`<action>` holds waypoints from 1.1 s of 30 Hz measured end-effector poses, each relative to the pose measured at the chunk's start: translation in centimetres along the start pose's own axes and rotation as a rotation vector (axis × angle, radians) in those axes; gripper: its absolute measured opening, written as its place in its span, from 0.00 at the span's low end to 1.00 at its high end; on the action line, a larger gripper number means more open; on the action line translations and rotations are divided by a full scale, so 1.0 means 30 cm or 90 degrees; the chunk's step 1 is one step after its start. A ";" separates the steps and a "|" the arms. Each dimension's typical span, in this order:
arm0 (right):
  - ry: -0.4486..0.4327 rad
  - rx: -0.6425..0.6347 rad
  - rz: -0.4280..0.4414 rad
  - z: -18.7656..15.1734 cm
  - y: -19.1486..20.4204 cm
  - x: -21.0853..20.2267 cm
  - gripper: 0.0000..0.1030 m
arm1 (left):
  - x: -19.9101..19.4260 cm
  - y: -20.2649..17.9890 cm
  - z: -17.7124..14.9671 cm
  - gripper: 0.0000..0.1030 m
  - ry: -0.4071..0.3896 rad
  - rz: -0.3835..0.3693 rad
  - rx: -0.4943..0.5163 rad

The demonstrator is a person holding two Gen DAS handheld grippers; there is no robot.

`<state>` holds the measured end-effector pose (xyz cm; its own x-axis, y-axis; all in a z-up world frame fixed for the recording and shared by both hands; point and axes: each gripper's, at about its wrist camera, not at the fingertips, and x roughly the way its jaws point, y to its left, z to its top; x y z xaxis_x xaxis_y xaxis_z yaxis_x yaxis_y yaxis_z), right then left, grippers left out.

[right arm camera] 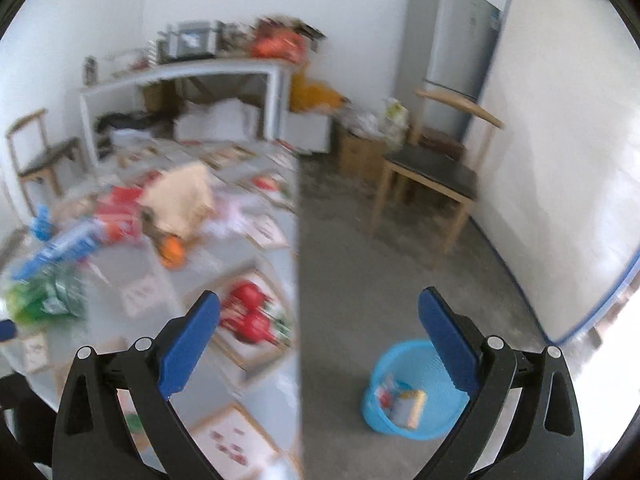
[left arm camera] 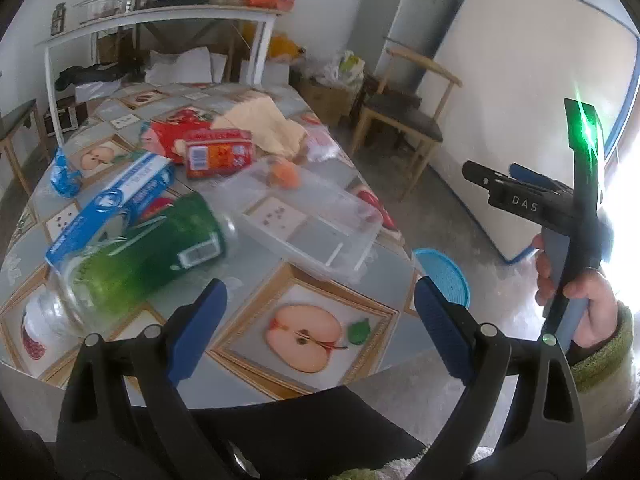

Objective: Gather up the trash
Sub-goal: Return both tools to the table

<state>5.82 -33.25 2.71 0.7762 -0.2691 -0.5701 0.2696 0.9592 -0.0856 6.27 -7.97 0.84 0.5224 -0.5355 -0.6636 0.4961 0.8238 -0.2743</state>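
A table [left arm camera: 256, 276] with a fruit-print cloth holds trash. A green plastic bottle [left arm camera: 152, 256] lies on its side, with a blue-white box [left arm camera: 116, 200], a red carton [left arm camera: 218, 152], a red packet [left arm camera: 168, 134], a clear plastic tray [left arm camera: 308, 220], an orange peel [left arm camera: 286, 172] and a blue wrapper [left arm camera: 62, 174]. My left gripper [left arm camera: 320, 332] is open and empty above the table's near edge. My right gripper [right arm camera: 320, 340] is open and empty, over the table's right edge; it shows held high at the right of the left wrist view [left arm camera: 520, 196]. A blue trash basket [right arm camera: 404, 392] with some trash stands on the floor.
A beige cloth [left arm camera: 260, 120] lies at the table's far side. A wooden chair [left arm camera: 404, 120] stands right of the table, a fridge [right arm camera: 452, 48] and a white board [right arm camera: 560, 160] behind it. A white shelf [left arm camera: 160, 20] with pots is at the back. Another chair [right arm camera: 44, 156] stands left.
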 end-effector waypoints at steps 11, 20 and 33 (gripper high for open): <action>0.049 0.008 0.037 0.067 0.201 0.063 0.94 | -0.063 0.112 -0.024 0.92 -0.044 -0.021 -0.024; 0.058 0.042 0.029 0.094 0.284 0.023 0.92 | -0.135 0.188 -0.018 0.92 -0.074 -0.033 -0.013; 0.062 0.103 0.057 0.073 0.331 0.006 0.86 | -0.181 0.249 -0.044 0.92 -0.048 -0.040 0.000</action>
<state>9.88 -23.97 3.55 0.7447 -0.1667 -0.6462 0.2965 0.9501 0.0966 6.22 1.33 1.48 0.5410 -0.5983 -0.5910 0.5289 0.7885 -0.3140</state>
